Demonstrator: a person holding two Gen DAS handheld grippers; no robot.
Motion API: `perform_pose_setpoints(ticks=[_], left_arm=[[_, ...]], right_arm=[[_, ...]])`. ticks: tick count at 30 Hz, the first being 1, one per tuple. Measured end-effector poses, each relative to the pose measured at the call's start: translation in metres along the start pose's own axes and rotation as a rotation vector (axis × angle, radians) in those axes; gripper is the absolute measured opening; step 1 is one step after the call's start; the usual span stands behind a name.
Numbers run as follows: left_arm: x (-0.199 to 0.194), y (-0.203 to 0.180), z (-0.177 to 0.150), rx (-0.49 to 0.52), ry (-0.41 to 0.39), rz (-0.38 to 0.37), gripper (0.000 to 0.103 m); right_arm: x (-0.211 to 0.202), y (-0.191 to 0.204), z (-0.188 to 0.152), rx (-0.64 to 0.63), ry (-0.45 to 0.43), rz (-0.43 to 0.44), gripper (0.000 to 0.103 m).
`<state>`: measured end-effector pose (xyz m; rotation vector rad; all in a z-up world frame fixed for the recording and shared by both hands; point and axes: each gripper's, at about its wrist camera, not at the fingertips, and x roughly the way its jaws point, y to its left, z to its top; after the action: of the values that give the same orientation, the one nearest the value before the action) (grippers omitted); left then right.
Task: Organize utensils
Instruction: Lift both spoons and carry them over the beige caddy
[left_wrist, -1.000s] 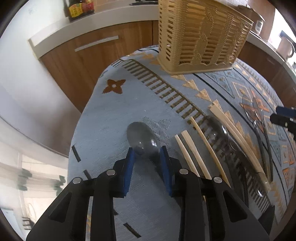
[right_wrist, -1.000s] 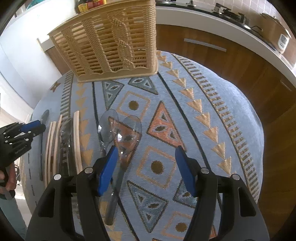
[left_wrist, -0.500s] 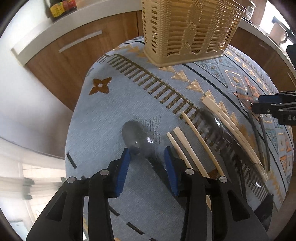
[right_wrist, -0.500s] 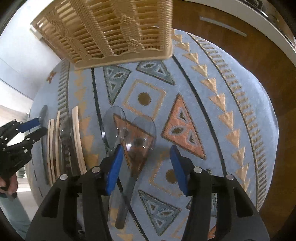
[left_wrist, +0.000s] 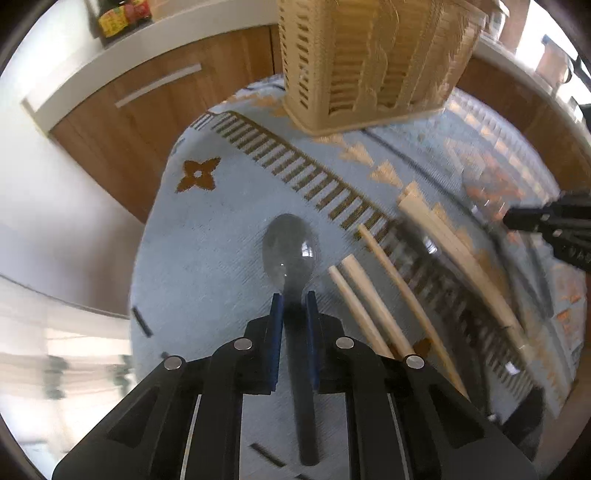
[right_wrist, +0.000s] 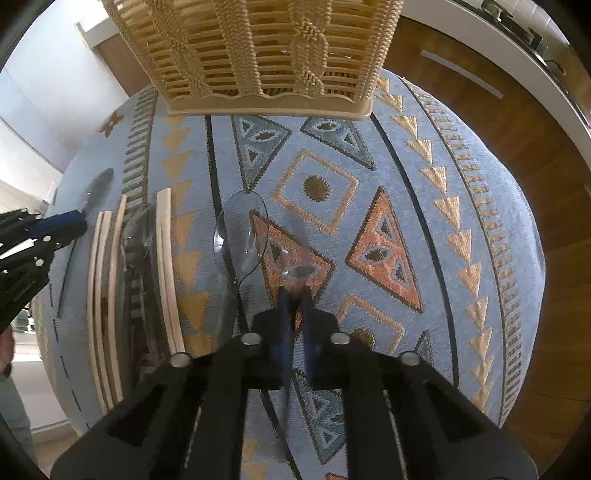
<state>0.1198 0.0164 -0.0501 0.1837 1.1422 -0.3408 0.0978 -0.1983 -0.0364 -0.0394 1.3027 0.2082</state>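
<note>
Both grippers have just clamped shut, left gripper (left_wrist: 293, 295) on the grey spoon (left_wrist: 291, 251), right gripper (right_wrist: 295, 291) on a clear spoon (right_wrist: 295, 275); slick handles could twist loose lifting toward the twelve-o'clock basket (right_wrist: 258, 55).

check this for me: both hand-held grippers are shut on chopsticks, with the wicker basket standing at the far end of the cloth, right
Not chopsticks. In its wrist view the left hand-held gripper is shut on a dark spoon, and the right hand-held gripper on a clear spoon. The basket does stand at the far end.

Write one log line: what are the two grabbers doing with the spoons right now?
left hand-held gripper: just closed on grey spoon | right hand-held gripper: just closed on clear spoon | basket: not reached yet
</note>
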Motion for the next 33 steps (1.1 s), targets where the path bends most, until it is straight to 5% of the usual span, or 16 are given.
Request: perform_pose_setpoints(ticks=[10,17,21,27,33], left_arm=[[-0.062,0.009,-0.008,-0.177,-0.359,-0.130,0.009],[-0.144,-0.018,0.015,-0.157,-0.701,-0.105,0.009],[-0.174,-0.038,0.042,-0.138,-0.882,-0.064,0.009],[-0.178,-0.050,0.089,-0.120,-1.007,-0.071,0.009],[-0.153,-0.047,0.128,-0.134,-1.020,-0.039,0.009]], right_arm=[[-0.068,-0.043,-0.027,0.020,-0.242,0.124,0.002],[-0.159,-0.041,-0.009,0.018,-0.581,0.178,0.002],[-0.191,-0.030,0.010,0.040,-0.786,0.138,0.002],[-0.214,-0.034,0.053,0.057,-1.007,0.105,0.002],[-0.196,-0.061,0.111,0.137,-1.008,0.153,0.002]])
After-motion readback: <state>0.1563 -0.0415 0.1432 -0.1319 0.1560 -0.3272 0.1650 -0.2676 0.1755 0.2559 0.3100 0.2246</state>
